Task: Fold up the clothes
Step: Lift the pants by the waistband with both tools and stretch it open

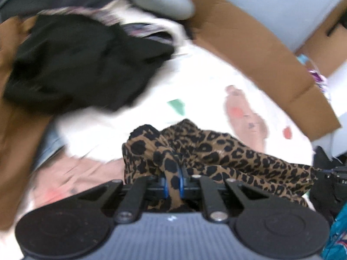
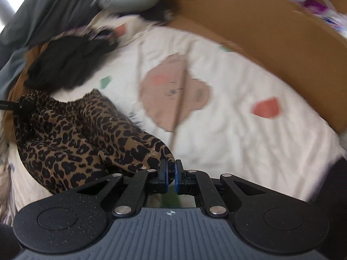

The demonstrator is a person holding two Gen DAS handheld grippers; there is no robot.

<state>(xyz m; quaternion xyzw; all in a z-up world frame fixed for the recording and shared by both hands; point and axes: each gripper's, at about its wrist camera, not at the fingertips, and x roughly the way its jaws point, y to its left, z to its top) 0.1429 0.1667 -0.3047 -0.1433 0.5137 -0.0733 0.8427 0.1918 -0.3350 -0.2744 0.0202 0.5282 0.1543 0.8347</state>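
Beyond leopard-print garment [image 1: 216, 151] — black clothes [image 1: 82, 65], cardboard box [image 1: 249, 49]

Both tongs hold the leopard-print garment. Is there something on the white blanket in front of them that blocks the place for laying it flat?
Nothing visible blocks it. The leopard-print garment hangs between the left tongs and right tongs. The white blanket ahead is bare; the black garment and cardboard box lie at its edges.

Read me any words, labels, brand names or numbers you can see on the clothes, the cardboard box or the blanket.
None can be read.
Black strap beside the leopard-print fabric garment: faint marks, too small and blurred.
White printed blanket: only pictures, no words.
Brown cardboard box: no print visible.
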